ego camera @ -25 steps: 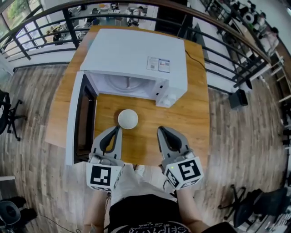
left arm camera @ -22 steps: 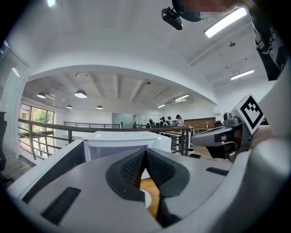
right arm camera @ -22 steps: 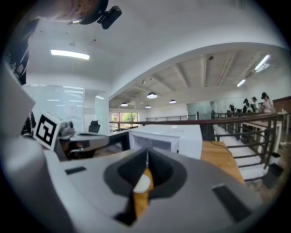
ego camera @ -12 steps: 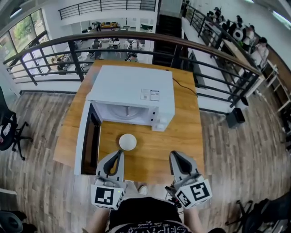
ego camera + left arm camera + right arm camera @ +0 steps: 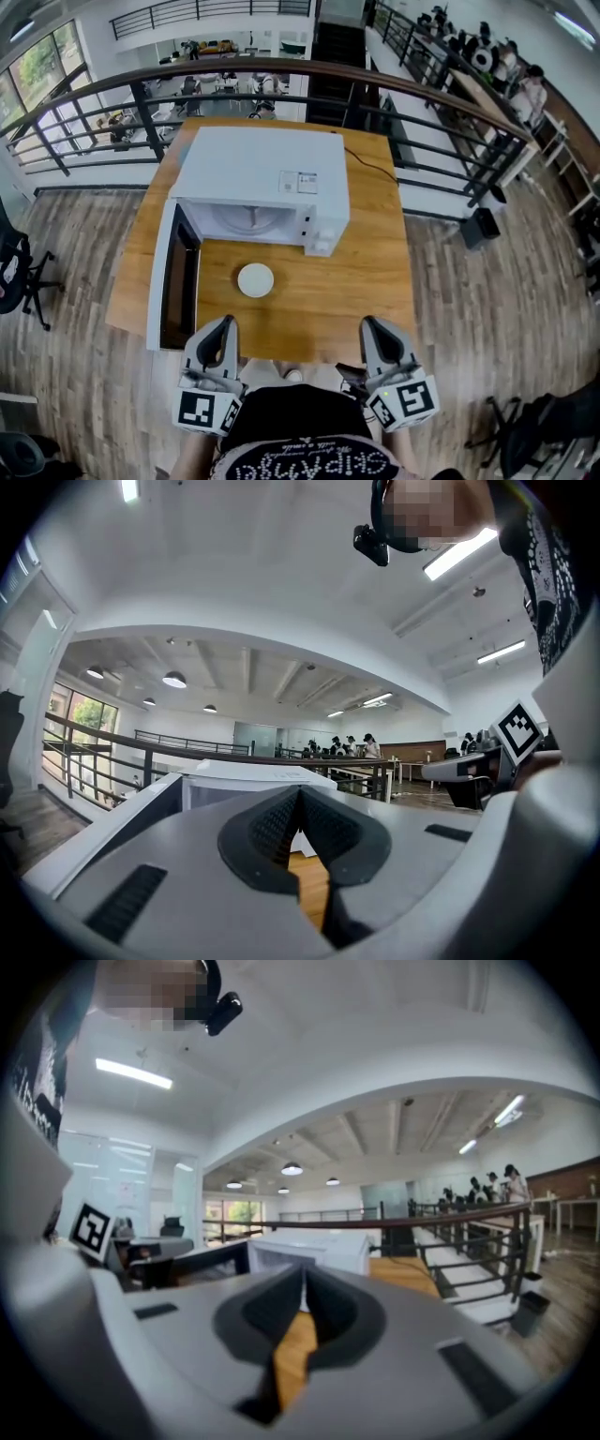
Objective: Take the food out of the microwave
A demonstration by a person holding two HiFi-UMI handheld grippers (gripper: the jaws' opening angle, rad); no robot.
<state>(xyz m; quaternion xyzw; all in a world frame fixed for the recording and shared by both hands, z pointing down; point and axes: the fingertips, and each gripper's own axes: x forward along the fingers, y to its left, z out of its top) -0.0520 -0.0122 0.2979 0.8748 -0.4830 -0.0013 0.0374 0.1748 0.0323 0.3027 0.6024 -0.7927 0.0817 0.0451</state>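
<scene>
A white microwave stands on the wooden table with its door swung wide open to the left. Its chamber shows only the glass turntable. A round white bowl sits on the table in front of the opening. My left gripper and right gripper are both shut and empty, held at the table's near edge, well short of the bowl. In the left gripper view the closed left gripper points level at the microwave. In the right gripper view the shut right gripper faces the same microwave.
A dark metal railing curves behind the table. The microwave's cable trails over the back right of the tabletop. An office chair stands on the plank floor at the left. People sit at desks far off at the upper right.
Both grippers have drawn back from the bowl toward the table's near edge and risen a little. The head view has pulled back and shows more of the room. The bowl stays put.
</scene>
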